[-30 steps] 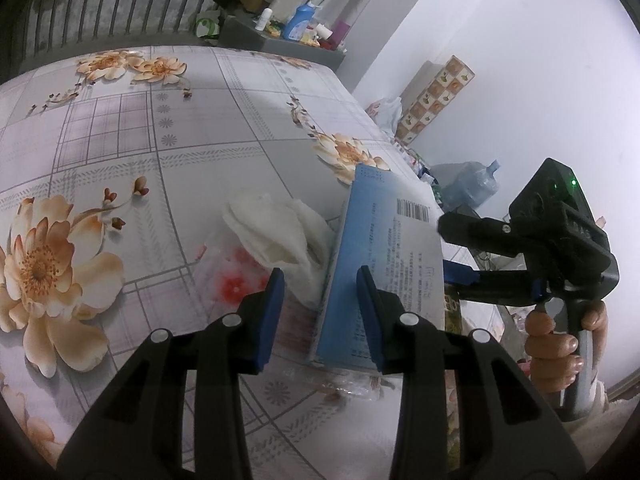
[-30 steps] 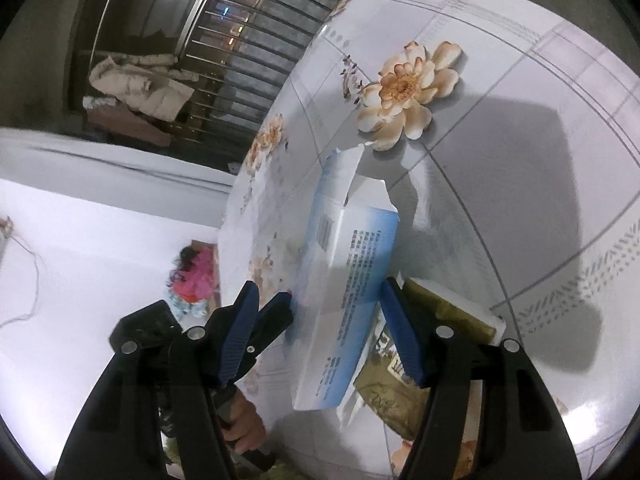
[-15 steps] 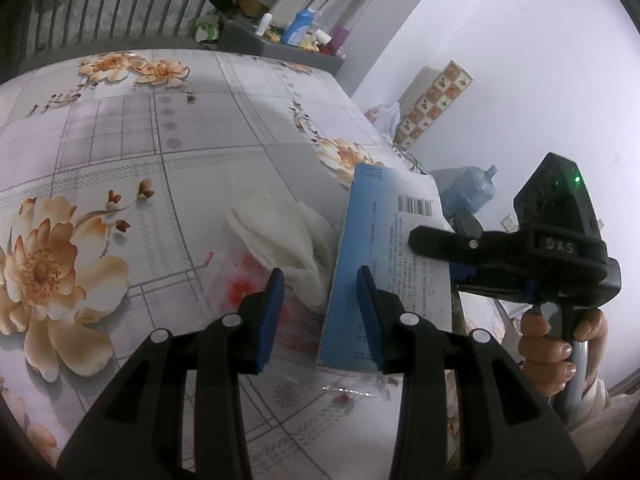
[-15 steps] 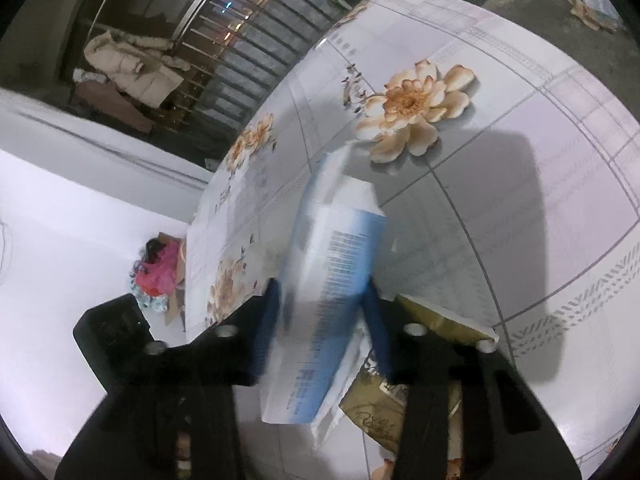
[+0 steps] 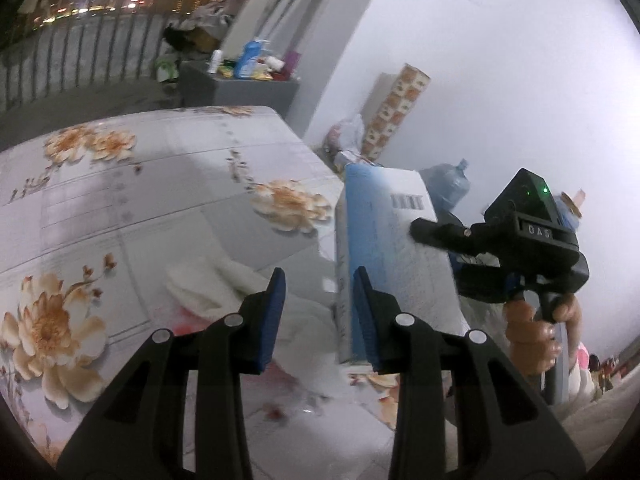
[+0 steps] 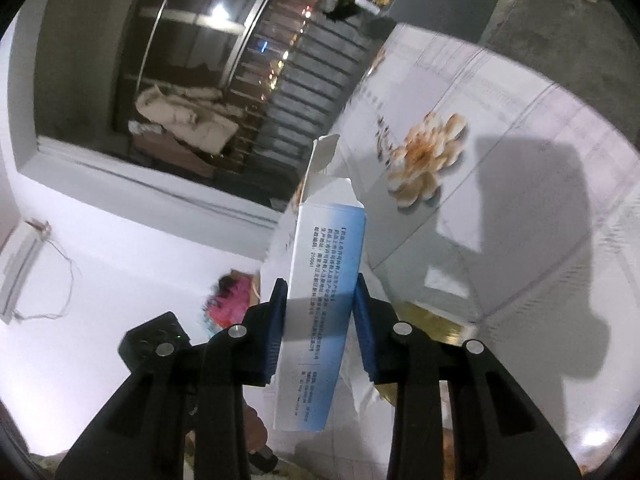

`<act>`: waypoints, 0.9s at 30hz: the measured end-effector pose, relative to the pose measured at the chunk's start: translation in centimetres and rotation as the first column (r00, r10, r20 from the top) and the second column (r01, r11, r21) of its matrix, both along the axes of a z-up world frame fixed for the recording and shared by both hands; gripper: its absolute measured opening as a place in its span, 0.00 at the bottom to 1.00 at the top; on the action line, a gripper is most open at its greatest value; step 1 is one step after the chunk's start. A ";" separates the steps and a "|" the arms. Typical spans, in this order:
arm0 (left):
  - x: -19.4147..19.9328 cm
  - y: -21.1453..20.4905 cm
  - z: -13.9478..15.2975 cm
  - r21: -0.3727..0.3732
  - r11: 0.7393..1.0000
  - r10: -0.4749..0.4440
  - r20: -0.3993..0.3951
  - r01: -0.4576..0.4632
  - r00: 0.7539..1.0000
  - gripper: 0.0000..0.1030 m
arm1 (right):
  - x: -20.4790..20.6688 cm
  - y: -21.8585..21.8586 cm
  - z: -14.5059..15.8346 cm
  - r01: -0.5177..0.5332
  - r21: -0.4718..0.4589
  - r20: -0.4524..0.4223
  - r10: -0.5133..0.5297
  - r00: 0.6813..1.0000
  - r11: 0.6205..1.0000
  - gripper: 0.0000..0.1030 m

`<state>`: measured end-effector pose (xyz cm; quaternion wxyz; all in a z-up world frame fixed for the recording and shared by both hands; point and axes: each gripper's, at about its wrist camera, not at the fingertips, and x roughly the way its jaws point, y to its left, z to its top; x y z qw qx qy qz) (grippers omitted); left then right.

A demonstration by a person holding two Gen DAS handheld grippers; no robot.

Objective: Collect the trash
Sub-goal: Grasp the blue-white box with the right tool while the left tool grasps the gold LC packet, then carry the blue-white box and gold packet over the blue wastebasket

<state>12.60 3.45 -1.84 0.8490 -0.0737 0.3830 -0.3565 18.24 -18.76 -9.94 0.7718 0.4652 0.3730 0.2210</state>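
Carton (image 6: 320, 300) base behind right gripper (image 6: 318, 320), unreadable

Smooth printed cardboard is seen in the box (image 6: 328, 280); soft crumpled tissue (image 5: 208, 284) and a glossy floral tablecloth (image 5: 160, 184) are shown.

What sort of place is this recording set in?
Probably a lived-in home room at night: a table under a flowered cloth, a barred window with city lights outside, and a water jug among clutter by the wall.

White walls (image 5: 460, 60), dark night window with railing bars (image 6: 304, 80), city lights outside. Floral-patterned bench cloth (image 5: 160, 184). Grey cabinet (image 5: 248, 92) holding bottles, blue water jug (image 5: 450, 188) by wall.
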 end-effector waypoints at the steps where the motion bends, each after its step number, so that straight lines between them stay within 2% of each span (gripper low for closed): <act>1: -0.1 -0.4 0.0 0.004 1.000 -0.010 -0.003 0.010 1.000 0.32 | -0.4 -0.6 0.0 0.008 0.007 0.003 -0.008 1.000 1.000 0.31; 5: -0.3 -2.2 -0.5 0.032 0.998 -0.055 -0.027 0.056 0.998 0.33 | -3.1 -3.8 -0.1 0.035 0.018 0.002 -0.035 0.999 0.999 0.31; 7: -0.4 -3.3 -1.0 0.053 0.995 -0.080 -0.044 0.082 0.996 0.38 | -4.3 -5.3 -0.4 0.045 0.010 -0.012 -0.045 0.999 0.999 0.31; 13: -0.8 -5.6 -2.3 0.119 0.984 -0.126 -0.067 0.134 0.990 0.46 | -6.3 -6.7 -1.3 0.035 -0.052 -0.073 -0.039 0.997 0.998 0.31; 18: -0.9 -6.1 -2.9 0.158 0.977 -0.135 -0.080 0.146 0.988 0.47 | -4.9 -5.4 -2.7 0.007 -0.130 -0.155 -0.027 0.988 0.991 0.31; 22: -1.4 -5.9 -3.4 0.190 0.969 -0.145 -0.086 0.159 0.986 0.53 | -3.6 -4.4 -3.6 -0.012 -0.113 -0.164 -0.007 0.986 0.994 0.31; 27: -1.6 -6.0 -3.6 0.201 0.964 -0.158 -0.094 0.174 0.983 0.54 | -3.3 -4.5 -3.6 -0.014 -0.115 -0.161 -0.005 0.987 0.993 0.31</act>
